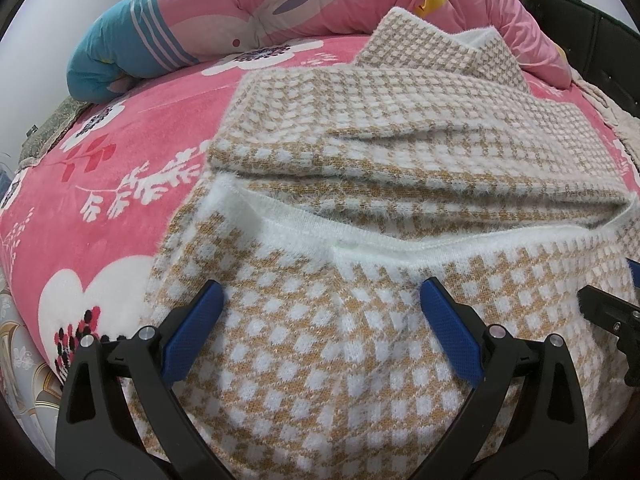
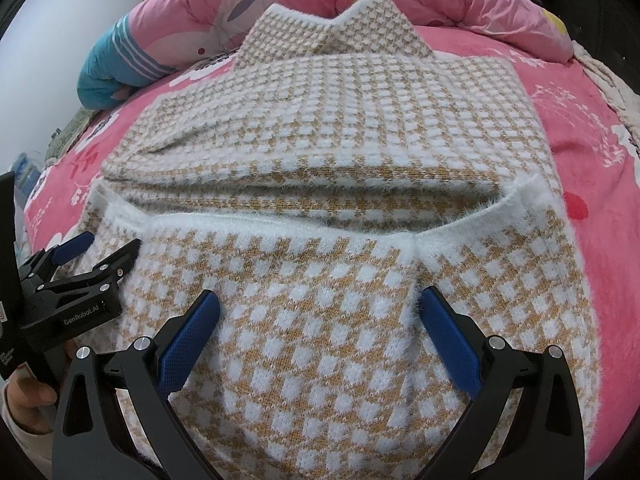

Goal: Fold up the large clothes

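The checked knit garment (image 2: 320, 152) is spread on the pink floral bed cover (image 1: 100, 184) and already partly folded — a near layer with a white fuzzy hem (image 1: 400, 240) is laid just ahead of both tongs. The left tongs (image 1: 320, 304) and right tongs (image 2: 320, 308) are held apart, clamped on nothing. Further folds are judged outstanding — no containers are seen.

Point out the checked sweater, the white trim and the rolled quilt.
checked sweater (image 2: 328, 132), right wrist view, upper folded panel.
white trim (image 1: 400, 240), left wrist view, fuzzy edge band.
rolled quilt (image 1: 104, 60), left wrist view, blue end.
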